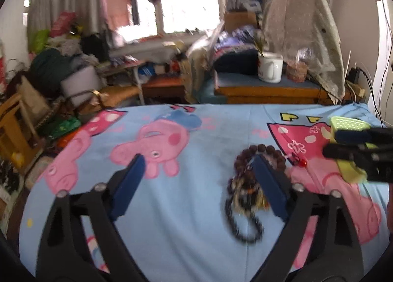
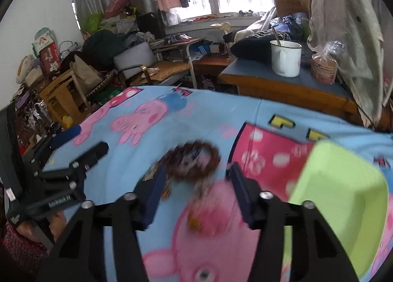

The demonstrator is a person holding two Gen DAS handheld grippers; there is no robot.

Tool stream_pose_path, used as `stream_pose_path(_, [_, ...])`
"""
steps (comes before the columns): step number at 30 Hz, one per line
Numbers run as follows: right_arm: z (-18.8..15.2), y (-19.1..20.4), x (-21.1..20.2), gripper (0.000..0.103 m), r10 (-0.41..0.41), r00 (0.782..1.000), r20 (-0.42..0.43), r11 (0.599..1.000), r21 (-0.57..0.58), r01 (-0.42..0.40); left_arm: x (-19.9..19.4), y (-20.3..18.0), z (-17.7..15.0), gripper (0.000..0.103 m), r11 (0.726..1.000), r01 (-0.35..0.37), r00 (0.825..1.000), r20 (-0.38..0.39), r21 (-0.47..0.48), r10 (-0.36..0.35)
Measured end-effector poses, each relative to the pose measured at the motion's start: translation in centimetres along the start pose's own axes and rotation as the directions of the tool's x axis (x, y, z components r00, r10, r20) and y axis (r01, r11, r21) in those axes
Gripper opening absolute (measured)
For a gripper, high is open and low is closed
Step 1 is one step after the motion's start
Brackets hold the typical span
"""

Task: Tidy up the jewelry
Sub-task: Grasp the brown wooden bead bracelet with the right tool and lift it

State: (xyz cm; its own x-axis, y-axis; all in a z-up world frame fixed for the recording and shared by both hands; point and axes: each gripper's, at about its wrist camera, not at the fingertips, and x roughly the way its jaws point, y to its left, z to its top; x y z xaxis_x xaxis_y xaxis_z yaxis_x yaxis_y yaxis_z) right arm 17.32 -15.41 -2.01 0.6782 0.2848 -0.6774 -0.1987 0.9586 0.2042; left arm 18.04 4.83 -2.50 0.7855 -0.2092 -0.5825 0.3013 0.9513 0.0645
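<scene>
The left gripper (image 1: 197,161) hovered over a blue cartoon-pig bedsheet (image 1: 211,134) with its jaws spread wide and nothing between them. Its right finger (image 1: 267,183) lay across a pile of jewelry: a brown wooden bead bracelet (image 1: 261,150) curled around that fingertip, and a dark bead necklace (image 1: 242,223) trailed from the pile back along the inner side of the finger toward the camera. A small red bead charm (image 1: 303,163) sat just beyond the bracelet, outside the right finger.

The right gripper (image 2: 196,176) was likewise released, its fingers parted and holding nothing. In its own view the brown bracelet (image 2: 194,159), blurred, lay on the sheet just ahead of the fingertips, in the gap between them, and an orange bead (image 2: 192,221) showed between the fingers nearer the camera. A light green container (image 2: 341,198) stood just outside its right finger; whether they touched could not be told. From the left wrist view the right gripper (image 1: 339,144) was seen in front of that green container (image 1: 347,123), well off to the right of the jewelry.
</scene>
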Motion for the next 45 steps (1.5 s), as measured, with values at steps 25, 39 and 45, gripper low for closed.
stream_pose_path(25, [2.8, -0.2, 2.9, 0.0, 0.114, 0.993, -0.032, 0.992, 0.059, -0.112, 6.6, 1.6, 3.5, 0.0, 0.906, 0.385, 0.893, -0.178, -0.176, -0.414])
stream_pose_path(39, [1.5, 1.5, -9.7, 0.0, 0.16, 0.983, 0.089, 0.986, -0.054, -0.156, -4.2, -7.2, 2.0, 0.063, 0.909, 0.404, 0.913, 0.009, 0.106, -0.407])
stream_pose_path(45, [0.5, 0.2, -14.6, 0.0, 0.25, 0.956, 0.156, 0.968, -0.01, -0.252, -5.5, -8.2, 0.6, 0.063, 0.875, 0.474, 0.879, 0.013, 0.095, -0.477])
